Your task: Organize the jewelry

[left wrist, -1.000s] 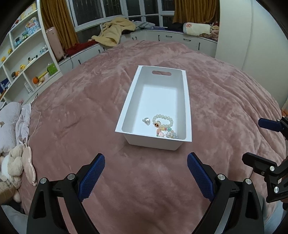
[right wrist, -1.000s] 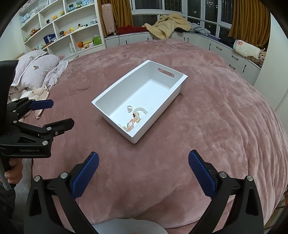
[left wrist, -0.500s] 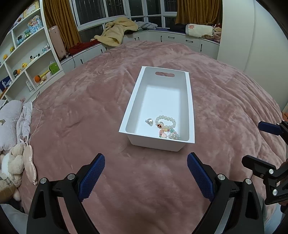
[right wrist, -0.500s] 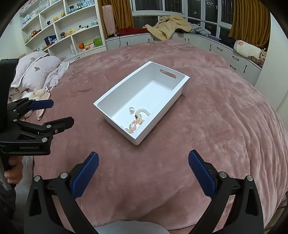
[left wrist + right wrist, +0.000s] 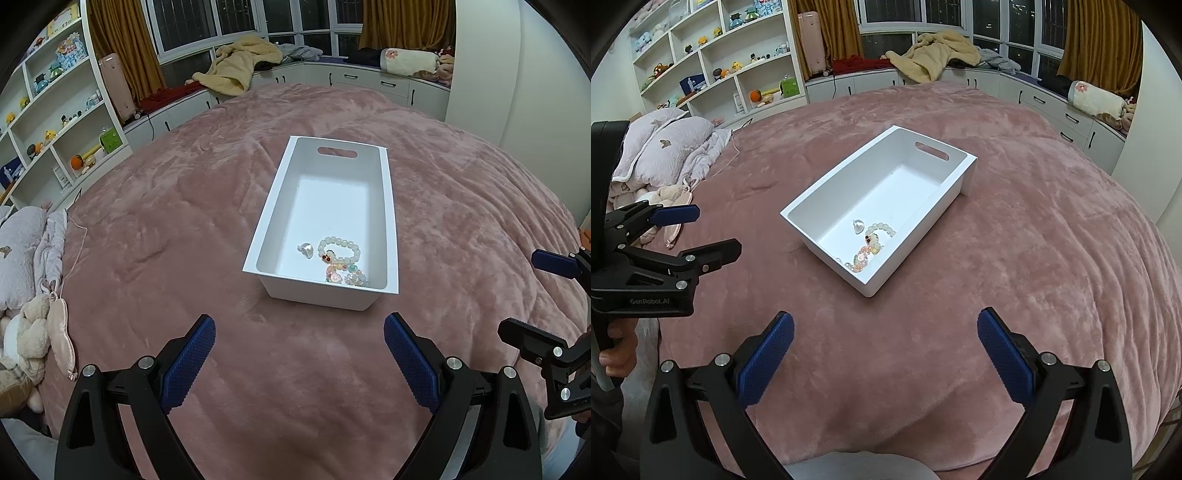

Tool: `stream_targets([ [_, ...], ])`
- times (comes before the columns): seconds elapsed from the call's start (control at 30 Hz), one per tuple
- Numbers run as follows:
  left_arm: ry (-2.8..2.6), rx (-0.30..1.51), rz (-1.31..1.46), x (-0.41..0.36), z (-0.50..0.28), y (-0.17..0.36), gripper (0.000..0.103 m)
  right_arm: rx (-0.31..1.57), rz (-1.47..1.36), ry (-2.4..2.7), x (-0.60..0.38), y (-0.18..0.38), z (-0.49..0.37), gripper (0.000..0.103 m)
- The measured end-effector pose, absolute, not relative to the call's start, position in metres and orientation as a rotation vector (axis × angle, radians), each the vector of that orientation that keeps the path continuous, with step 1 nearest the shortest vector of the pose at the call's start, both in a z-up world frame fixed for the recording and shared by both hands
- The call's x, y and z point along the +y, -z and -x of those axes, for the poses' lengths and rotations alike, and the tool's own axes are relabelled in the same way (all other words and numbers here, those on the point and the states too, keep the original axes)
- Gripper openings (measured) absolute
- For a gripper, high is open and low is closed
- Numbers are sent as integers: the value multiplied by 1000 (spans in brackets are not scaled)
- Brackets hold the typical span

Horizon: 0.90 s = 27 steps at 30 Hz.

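Task looks near its end, by my reading: all the jewelry I can find sits inside the white bin (image 5: 389,221), and none shows on the pink blanket (image 5: 184,229) around it. What is left, if anything, is tidying inside the bin or pulling away.

Bin contents, all at the near end: a pale green bead bracelet (image 5: 341,248), a small pearly heart-shaped piece (image 5: 306,250) just beside it to the left, and a pastel multicolor bead strand (image 5: 345,275) touching the bracelet and reaching toward the near wall. Far end of the bin (the end with the handle slot) is bare.

Left gripper (image 5: 297,363): jaws spread wide, holding nothing, hovering above the blanket short of the bin. Right gripper (image 5: 886,360): likewise spread and empty, well apart from the bin.
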<state>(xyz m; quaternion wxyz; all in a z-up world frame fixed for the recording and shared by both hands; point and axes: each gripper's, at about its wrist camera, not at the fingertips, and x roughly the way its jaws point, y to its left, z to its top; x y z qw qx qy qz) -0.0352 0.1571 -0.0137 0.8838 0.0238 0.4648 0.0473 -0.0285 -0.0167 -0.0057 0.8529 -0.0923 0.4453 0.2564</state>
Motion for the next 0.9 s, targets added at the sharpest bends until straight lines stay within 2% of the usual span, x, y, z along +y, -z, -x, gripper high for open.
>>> stream_targets([
  [0.9,-94,966,-49,156,35,14,94,941,191,-526,-17,8,31,98],
])
